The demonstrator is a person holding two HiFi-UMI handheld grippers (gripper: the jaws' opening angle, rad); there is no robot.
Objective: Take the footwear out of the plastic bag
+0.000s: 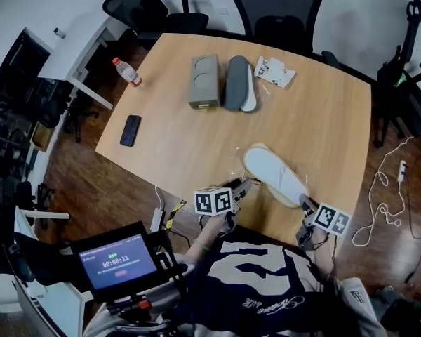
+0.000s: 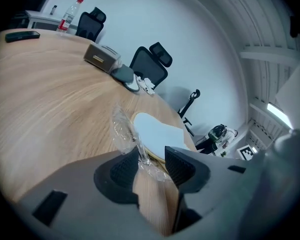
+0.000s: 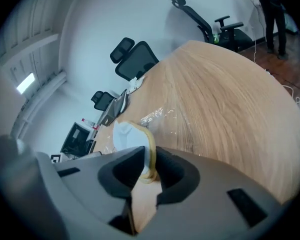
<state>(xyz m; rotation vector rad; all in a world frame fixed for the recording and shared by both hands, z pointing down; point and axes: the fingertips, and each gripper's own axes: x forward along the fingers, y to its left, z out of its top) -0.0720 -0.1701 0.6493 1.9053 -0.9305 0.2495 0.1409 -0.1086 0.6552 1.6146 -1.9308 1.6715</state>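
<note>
Pinching slipper [image 3: 131,136] rim (unclear overhead)

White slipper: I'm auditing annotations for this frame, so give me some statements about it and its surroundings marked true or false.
The fingers of the right gripper are closed on the edge of the white slipper. True.
The fingers of the left gripper are clamped together. False: they stand apart, with the plastic bag between them.
The phone lies against the white slipper. False: it lies far off, across the table.
A grey slipper lies beside the grey box. True.
</note>
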